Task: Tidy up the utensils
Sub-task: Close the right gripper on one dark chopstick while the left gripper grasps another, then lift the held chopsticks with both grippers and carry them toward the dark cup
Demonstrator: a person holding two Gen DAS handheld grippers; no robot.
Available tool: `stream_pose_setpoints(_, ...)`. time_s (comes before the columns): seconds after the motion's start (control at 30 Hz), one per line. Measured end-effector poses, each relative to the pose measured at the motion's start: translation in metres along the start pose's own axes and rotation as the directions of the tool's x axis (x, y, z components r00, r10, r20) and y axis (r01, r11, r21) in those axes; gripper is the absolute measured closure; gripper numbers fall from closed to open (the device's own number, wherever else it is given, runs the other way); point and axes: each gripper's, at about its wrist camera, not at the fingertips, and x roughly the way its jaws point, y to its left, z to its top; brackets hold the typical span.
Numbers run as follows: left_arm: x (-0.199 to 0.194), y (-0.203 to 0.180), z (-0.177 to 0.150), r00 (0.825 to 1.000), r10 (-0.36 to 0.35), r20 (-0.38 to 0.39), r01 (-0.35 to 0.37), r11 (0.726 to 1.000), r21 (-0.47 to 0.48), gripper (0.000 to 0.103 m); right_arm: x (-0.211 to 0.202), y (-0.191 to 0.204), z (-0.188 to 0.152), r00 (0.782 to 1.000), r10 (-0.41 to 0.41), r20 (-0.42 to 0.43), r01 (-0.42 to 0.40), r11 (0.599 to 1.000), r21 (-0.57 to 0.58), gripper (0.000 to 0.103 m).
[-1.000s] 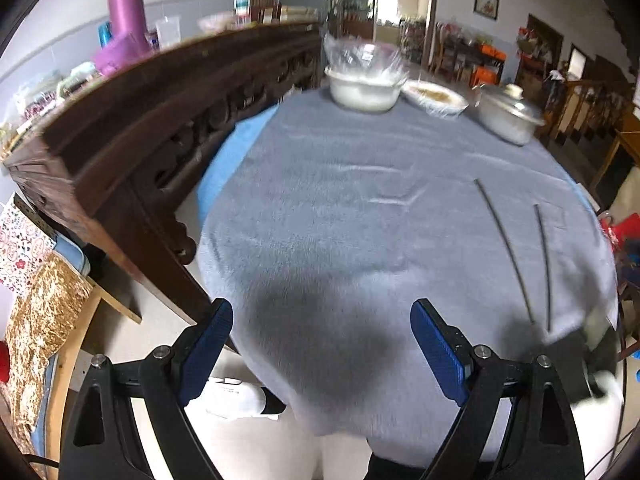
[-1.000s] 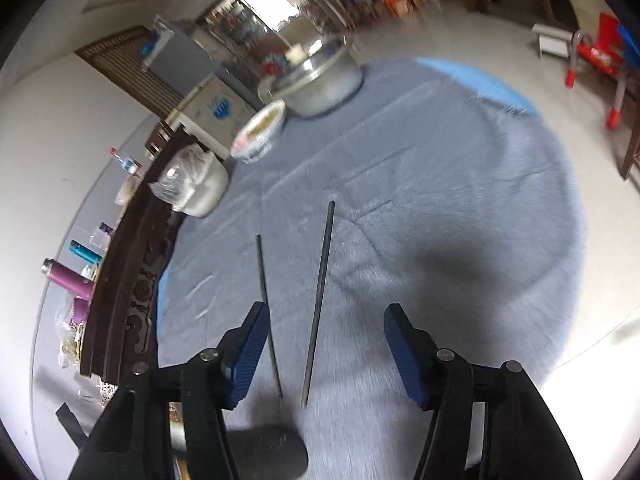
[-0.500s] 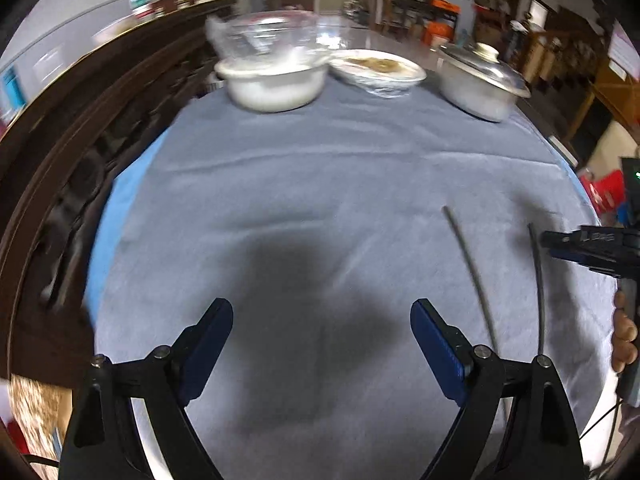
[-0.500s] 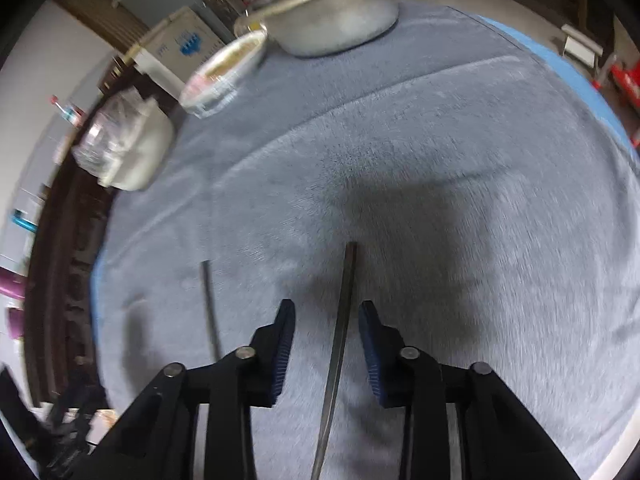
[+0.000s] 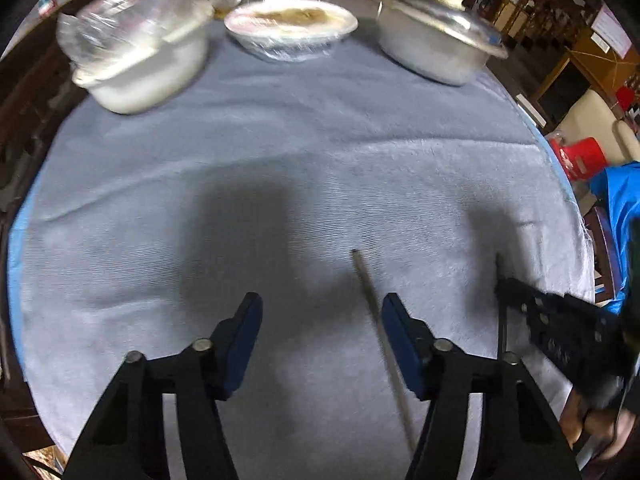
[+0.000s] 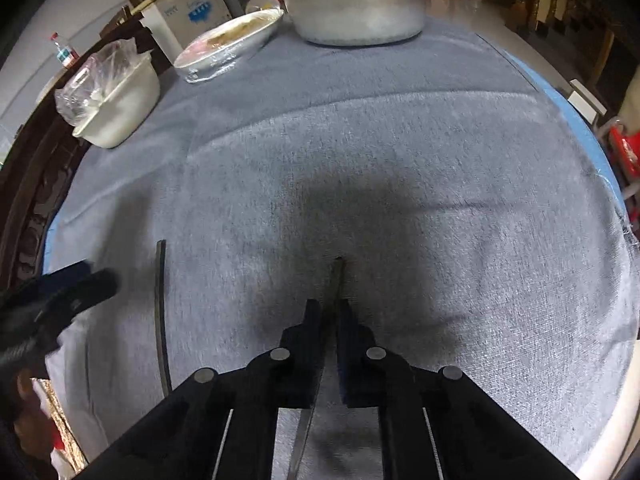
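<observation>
On the grey cloth-covered round table (image 6: 400, 168) we see two thin dark chopsticks lying nearly parallel, well apart. In the right wrist view, the right gripper (image 6: 330, 316) has its fingers (image 6: 312, 320) drawn almost together around the right chopstick (image 6: 338, 276); the stick runs up between them and its far end sticks out past the tips. We cannot tell for sure if the pads press it. The left chopstick (image 6: 161, 312) lies free on the cloth, to the left.

In the left wrist view, the left gripper (image 5: 320, 336) holds nothing, and its blue-padded fingers (image 5: 244, 340) stand wide apart. The left chopstick (image 5: 378, 332) lies just inside the right finger, and its near part goes behind that finger. The right gripper (image 5: 508, 292) shows at the edge, blurred, covering part of the other stick (image 5: 499, 276).

At the far side of the table stand a white bowl with crumpled plastic (image 5: 140, 60), a shallow dish under plastic film (image 5: 290, 28) and a lidded metal pot (image 5: 436, 40). A dark carved wooden piece of furniture (image 6: 28, 184) stands beside the table, and the room behind is cluttered and hard to read.
</observation>
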Motion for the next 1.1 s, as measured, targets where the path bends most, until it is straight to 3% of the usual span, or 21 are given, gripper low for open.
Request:
stream_pose_setpoints(0.23,0.033,-0.013,0.011,0.996,-0.029,-0.084,0.026,0.999,-0.038,0.059,-0.009,-0.020,-0.013,0.998,0.055,0.007,-0.055,0.998,0.002,0.095)
stream_pose_setpoints(0.37,0.037,-0.021,0.016,0.997,-0.033,-0.073,0.031,0.999,-0.037,0.062,-0.008,-0.022,-0.013,0.998,0.070,0.008,-0.070,0.998,0.003,0.095)
stream_pose_setpoints(0.47,0.039,-0.029,0.017,0.997,0.004,-0.071,-0.005,1.000,-0.015,0.070,-0.008,-0.022,-0.011,0.997,0.079,0.004,-0.080,0.997,0.015,0.095)
stream_pose_setpoints(0.6,0.042,-0.035,0.017,0.998,0.029,-0.056,-0.028,1.000,0.014,0.094,-0.009,-0.025,-0.013,0.996,0.084,0.002,-0.084,0.996,0.025,0.094)
stream_pose_setpoints(0.77,0.038,-0.023,0.008,1.000,-0.001,-0.028,0.001,1.000,0.000,0.097,-0.007,-0.021,-0.014,0.997,0.078,0.005,-0.078,0.996,0.031,0.096)
stream_pose_setpoints(0.93,0.012,-0.006,-0.011,0.998,-0.014,0.065,0.015,1.000,-0.024,0.098,-0.020,-0.020,-0.021,0.988,0.136,0.072,-0.139,0.990,0.034,0.096)
stream_pose_setpoints(1.1,-0.038,0.013,-0.024,0.979,-0.021,0.202,0.033,0.998,-0.055,0.098,-0.057,-0.016,-0.030,0.960,0.198,0.198,-0.202,0.979,-0.001,0.096)
